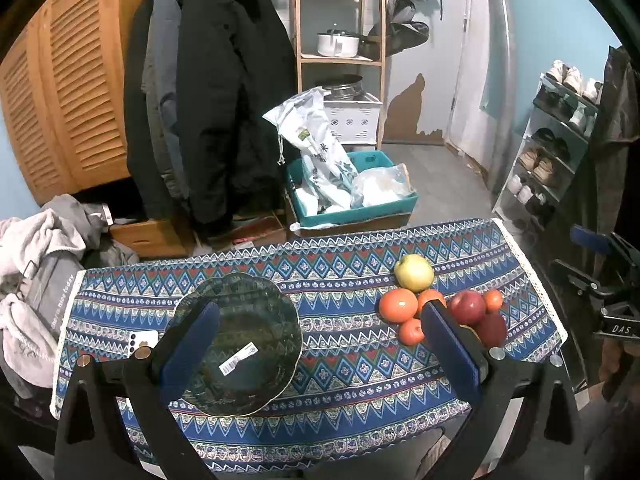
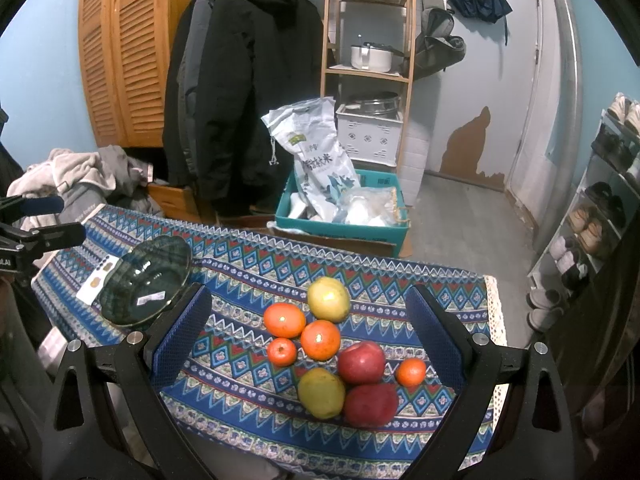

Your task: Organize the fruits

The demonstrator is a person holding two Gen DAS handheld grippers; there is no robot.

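Hovering above the patterned cloth (image 2: 240, 400), my right gripper (image 2: 308, 344) has its jaws wide apart, framing the fruit pile (image 2: 332, 356) directly ahead, nothing held. My left gripper (image 1: 320, 344), equally spread and empty, faces the dark plate (image 1: 240, 344); the fruits lie off to its right, so the right hand is nearer.

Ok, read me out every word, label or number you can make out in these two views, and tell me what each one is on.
"DAS" on the right gripper's body, left wrist view.
"OLAI", cut off by the frame edge, on the left gripper's body, right wrist view.
"nice today", in part, on the grey fabric.
Chinese characters ending in "米" on the white sack.
Barcode sticker in the dark plate: too small to read.
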